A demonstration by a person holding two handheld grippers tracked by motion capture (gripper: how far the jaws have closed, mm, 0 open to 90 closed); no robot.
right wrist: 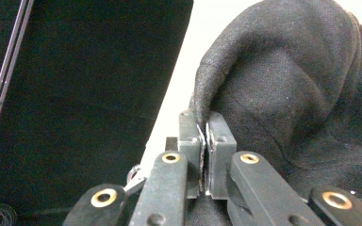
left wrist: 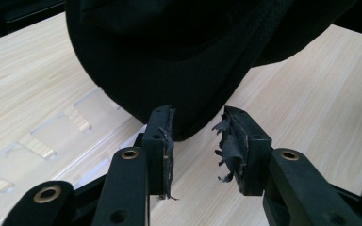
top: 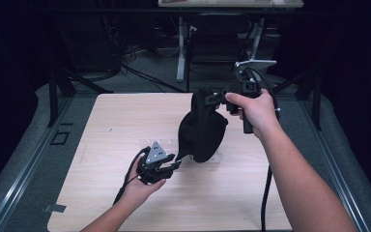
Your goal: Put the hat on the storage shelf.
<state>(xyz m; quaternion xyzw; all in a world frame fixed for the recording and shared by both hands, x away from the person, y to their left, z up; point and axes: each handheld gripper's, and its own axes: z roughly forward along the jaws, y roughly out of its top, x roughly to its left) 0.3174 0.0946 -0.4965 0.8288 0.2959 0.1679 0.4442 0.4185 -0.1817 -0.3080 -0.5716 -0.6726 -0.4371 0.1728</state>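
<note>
A black fabric pouch [top: 203,133] hangs over the middle of the wooden table [top: 111,121], its bottom near the tabletop. My right gripper [top: 213,98] holds it up by the top edge; in the right gripper view the gripper [right wrist: 203,127] is shut on a fold of the fabric [right wrist: 287,94]. My left gripper [top: 174,162] sits low at the pouch's lower left. In the left gripper view its jaws [left wrist: 195,141] stand apart, with the rounded bottom of the pouch [left wrist: 169,61] just at their tips and not pinched. Its pads [left wrist: 228,146] are frayed.
A clear plastic plate [left wrist: 52,141] lies flat on the table beside and under the pouch. A desk frame and chair [top: 212,48] stand beyond the far edge. Dark floor and rails [top: 24,159] flank the table. Cables trail from both grippers.
</note>
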